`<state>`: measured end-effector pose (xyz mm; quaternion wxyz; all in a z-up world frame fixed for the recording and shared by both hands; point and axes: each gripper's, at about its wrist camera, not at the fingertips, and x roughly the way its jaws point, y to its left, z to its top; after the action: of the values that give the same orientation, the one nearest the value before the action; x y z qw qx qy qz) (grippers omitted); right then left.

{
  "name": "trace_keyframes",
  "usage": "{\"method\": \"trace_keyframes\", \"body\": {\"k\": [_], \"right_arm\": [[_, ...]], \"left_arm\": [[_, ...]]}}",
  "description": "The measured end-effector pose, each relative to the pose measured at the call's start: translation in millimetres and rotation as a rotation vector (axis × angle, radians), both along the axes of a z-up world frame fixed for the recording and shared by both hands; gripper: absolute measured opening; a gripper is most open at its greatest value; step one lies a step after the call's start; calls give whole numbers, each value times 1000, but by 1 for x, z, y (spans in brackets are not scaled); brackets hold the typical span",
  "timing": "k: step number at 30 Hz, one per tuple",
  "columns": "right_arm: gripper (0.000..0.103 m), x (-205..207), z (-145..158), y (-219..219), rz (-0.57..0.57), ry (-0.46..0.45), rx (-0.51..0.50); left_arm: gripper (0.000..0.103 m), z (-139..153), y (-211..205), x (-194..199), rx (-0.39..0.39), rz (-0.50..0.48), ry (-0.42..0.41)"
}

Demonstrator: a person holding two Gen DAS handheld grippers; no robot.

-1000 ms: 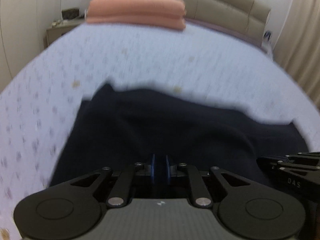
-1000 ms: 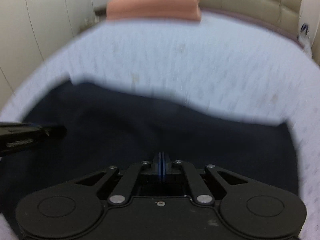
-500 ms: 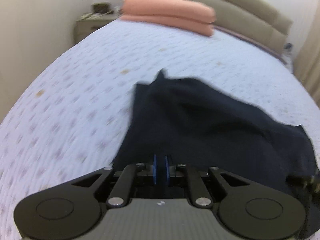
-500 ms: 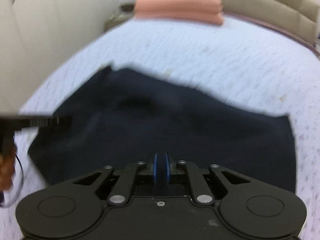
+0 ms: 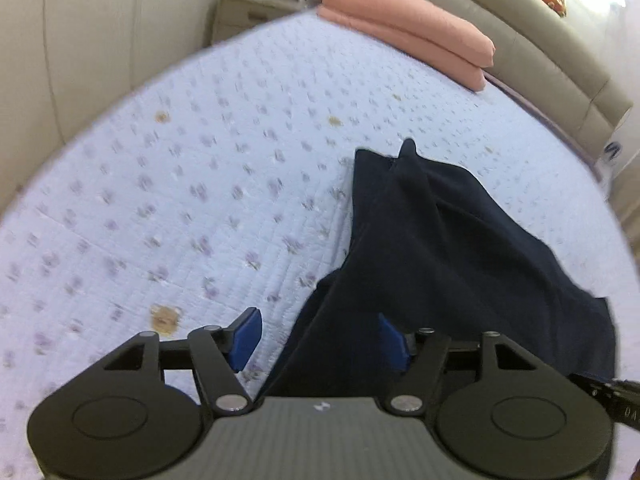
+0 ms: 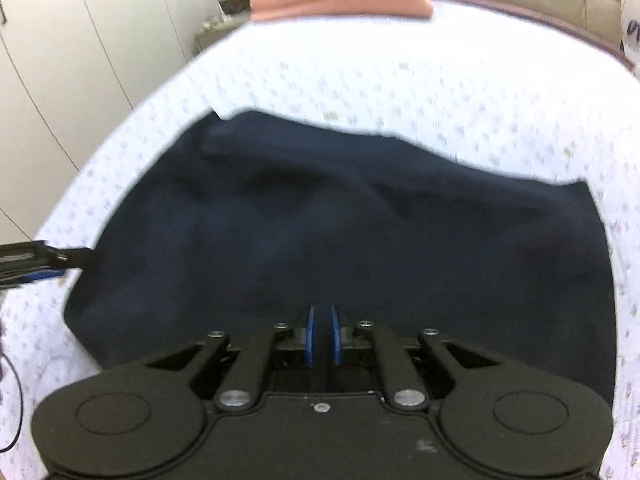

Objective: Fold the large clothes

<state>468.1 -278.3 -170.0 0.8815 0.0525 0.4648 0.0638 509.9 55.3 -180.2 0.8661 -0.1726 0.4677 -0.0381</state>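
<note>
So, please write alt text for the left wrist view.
The left gripper stands open over the edge of a dark navy garment on a lilac floral quilt; its jaws have just opened. Folded pink bedding lies by the headboard.

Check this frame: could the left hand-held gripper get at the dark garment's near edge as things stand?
Probably yes. The left hand-held gripper has just opened, and the dark garment already lies between its blue pads, with nothing else on the bedspread blocking it.
</note>
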Motion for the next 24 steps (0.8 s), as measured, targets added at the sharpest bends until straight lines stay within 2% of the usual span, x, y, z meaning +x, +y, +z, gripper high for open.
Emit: {"method": "trace_keyframes", "body": {"k": [3,4,6,11,17,21,24], "right_arm": [[10,-6,-1,8,-15,-1,58],[10,-7,-3,12,-15,-6,47],[10,-8,-8,18,-6,-4,29],[10,-6,-19,24,-18,12,12],[10,0,-18,26,-42,18,25],[10,-5,-1,25,-58,-66,23],[10,-4,0,31,-63,-79,-12]], "left_arm": [[65,-22,12,15,-95,9,48],[65,-28,15,20,-122,8,66],[65,-34,18,26,-166,-6,47],[66,-43,14,48,-226,-77,43],[67,-54,13,61,-310,-74,44],[52,-58,19,56,-355,-150,67],[47,-69,27,51,-465,-175,105]]}}
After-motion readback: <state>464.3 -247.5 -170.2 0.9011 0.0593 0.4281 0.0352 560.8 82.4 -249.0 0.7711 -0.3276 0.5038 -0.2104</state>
